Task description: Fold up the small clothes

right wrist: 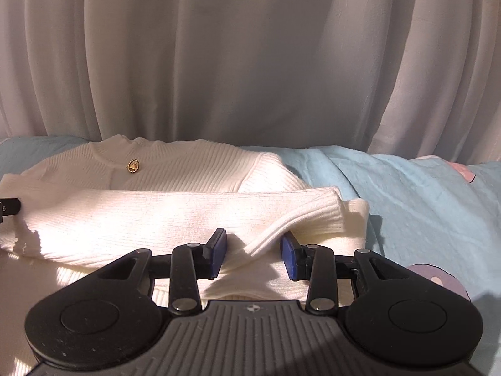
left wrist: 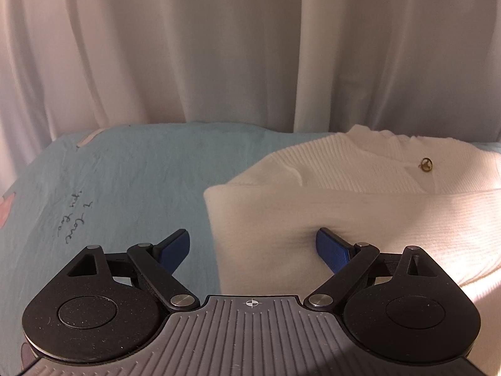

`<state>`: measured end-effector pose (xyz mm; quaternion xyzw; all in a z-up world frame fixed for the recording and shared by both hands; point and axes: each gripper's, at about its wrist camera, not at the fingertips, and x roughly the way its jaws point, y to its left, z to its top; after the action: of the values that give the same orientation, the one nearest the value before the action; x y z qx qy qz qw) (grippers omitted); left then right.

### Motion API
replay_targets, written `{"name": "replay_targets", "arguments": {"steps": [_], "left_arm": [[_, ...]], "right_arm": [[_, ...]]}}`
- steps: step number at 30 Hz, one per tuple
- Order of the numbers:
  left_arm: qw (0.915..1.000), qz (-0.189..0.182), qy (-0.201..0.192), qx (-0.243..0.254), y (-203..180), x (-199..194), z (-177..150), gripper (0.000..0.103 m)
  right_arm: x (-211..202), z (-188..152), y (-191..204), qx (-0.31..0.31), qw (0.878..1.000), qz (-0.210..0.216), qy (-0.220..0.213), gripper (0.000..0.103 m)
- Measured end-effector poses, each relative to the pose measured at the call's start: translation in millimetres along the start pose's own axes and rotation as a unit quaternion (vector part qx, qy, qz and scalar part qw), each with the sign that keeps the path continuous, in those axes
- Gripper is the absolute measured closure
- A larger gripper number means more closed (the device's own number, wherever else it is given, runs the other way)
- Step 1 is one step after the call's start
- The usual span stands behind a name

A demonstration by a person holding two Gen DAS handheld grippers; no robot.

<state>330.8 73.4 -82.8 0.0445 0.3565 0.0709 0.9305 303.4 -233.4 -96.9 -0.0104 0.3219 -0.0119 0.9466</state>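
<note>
Right wrist view: right hand-held gripper (right wrist: pixel 253 255) released astride soft, limp white sweater (right wrist: pixel 156 216); its folded edge looks best to pinch

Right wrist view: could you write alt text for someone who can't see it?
A white ribbed sweater with a gold button lies folded on a light blue sheet. The right gripper is open over a folded sleeve, with pale curtains behind.

The sweater (right wrist: pixel 175 213) lies on the bedsheet (right wrist: pixel 422 194), before the curtain (right wrist: pixel 250 62).
</note>
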Motion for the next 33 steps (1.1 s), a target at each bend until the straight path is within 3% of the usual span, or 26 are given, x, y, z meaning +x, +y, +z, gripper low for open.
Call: {"name": "replay_targets", "arguments": {"steps": [3,7,11,13,18,27,30,31,33], "left_arm": [[1.0000,0.008,-0.004,0.002,-1.4,3.1,-0.1,0.007],[0.9999,0.003,0.008,-0.007,4.3,-0.9,0.6,0.005],[0.9998,0.001,0.013,-0.012,8.2,-14.3,-1.1,0.007],[0.9998,-0.002,0.017,-0.006,5.8,-13.8,-3.7,0.007],[0.9996,0.001,0.018,-0.023,6.9,-10.3,-5.3,0.005],[0.9981,0.004,0.035,-0.051,11.9,-8.1,-6.0,0.001],[0.9982,0.002,0.046,-0.038,13.4,-22.7,-6.6,0.011],[0.9981,-0.009,0.050,-0.035,15.9,-31.5,-8.4,0.019],[0.9971,-0.043,0.051,-0.036,25.6,-54.5,-17.1,0.021]], "right_arm": [[5.6,1.3,-7.4,0.011,1.000,-0.005,0.001,0.056],[-4.8,1.7,-21.6,0.053,0.998,0.020,0.011,0.055],[-32.0,-3.9,-36.6,0.099,0.994,0.037,-0.038,0.055],[-31.3,-3.7,-37.5,0.110,0.992,0.051,-0.041,0.053],[-11.1,-8.4,-21.5,0.066,0.997,0.033,0.003,0.043],[0.4,-4.8,-16.2,0.025,1.000,-0.007,0.002,0.028],[-18.4,-5.4,-22.8,0.056,0.998,-0.004,0.016,0.030],[-30.5,-7.5,-24.5,0.060,0.998,-0.001,0.014,0.035],[-67.6,-18.8,-31.5,0.068,0.998,0.016,-0.004,0.037]]}}
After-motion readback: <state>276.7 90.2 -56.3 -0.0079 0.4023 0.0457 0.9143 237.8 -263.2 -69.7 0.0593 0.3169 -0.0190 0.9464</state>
